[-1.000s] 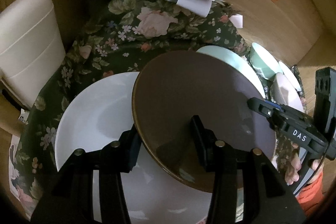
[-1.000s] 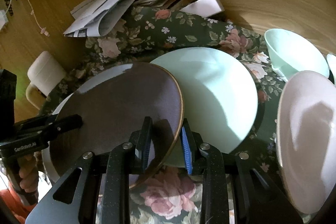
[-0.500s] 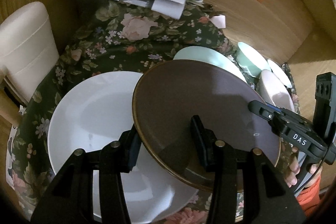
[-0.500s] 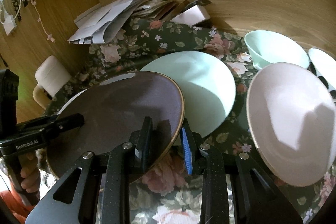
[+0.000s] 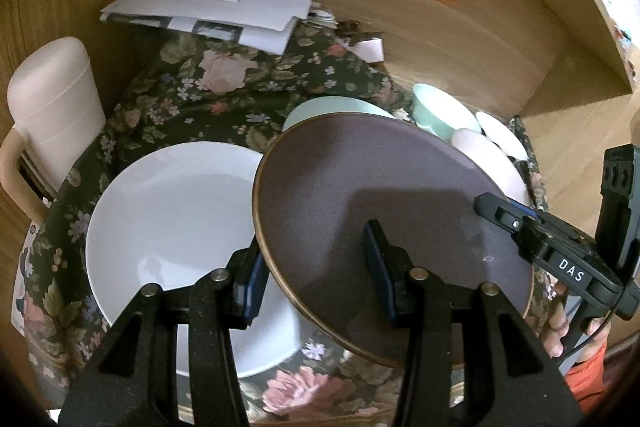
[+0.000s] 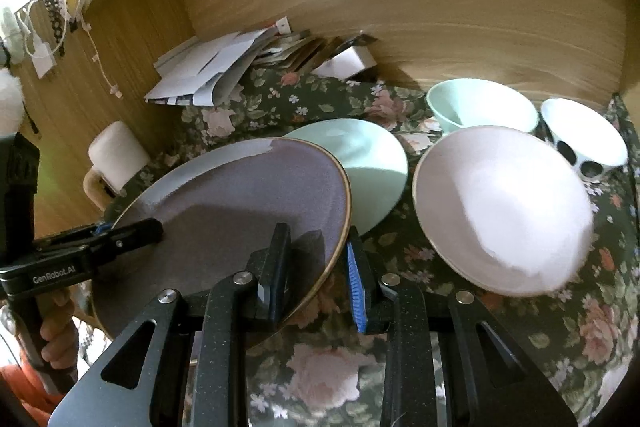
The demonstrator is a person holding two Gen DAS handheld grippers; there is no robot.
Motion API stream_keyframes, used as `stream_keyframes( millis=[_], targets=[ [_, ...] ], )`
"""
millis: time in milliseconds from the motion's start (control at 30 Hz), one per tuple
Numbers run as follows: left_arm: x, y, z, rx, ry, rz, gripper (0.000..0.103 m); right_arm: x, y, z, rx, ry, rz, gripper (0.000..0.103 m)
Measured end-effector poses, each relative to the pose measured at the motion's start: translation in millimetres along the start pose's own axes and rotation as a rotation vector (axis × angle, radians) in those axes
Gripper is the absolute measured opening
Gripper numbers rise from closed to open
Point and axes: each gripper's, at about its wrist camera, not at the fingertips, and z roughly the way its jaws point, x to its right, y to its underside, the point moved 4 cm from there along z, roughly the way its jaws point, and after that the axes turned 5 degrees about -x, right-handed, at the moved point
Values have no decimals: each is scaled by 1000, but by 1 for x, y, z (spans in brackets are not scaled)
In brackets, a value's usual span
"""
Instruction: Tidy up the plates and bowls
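A brown plate with a gold rim (image 5: pixel 384 211) (image 6: pixel 240 211) is held in the air by both grippers, tilted. My left gripper (image 5: pixel 316 275) is shut on its left rim; my right gripper (image 6: pixel 320 267) is shut on its right rim. Below it on the floral cloth lie a large white plate (image 5: pixel 172 219) and a mint green plate (image 6: pixel 360 163) (image 5: pixel 320 107). To the right are a pink bowl (image 6: pixel 500 207), a mint bowl (image 6: pixel 480 107) and a white bowl with black spots (image 6: pixel 584 139).
A cream lidded jug with a handle (image 5: pixel 52 107) stands at the left. A pile of papers and envelopes (image 5: pixel 216 3) lies at the back against the wooden wall (image 6: pixel 480 7), which carries coloured notes. The floral cloth (image 6: pixel 520 327) covers the table.
Both grippers have lifted the brown plate higher and drawn back; more of the white plate, the bowls and the wall shows now.
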Motion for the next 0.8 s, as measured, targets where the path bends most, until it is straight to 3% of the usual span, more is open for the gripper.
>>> stream_keyframes(
  millis=[800],
  targets=[
    [57, 36, -19, 7, 26, 77, 45, 29, 42, -58, 61, 25, 64, 24]
  ],
)
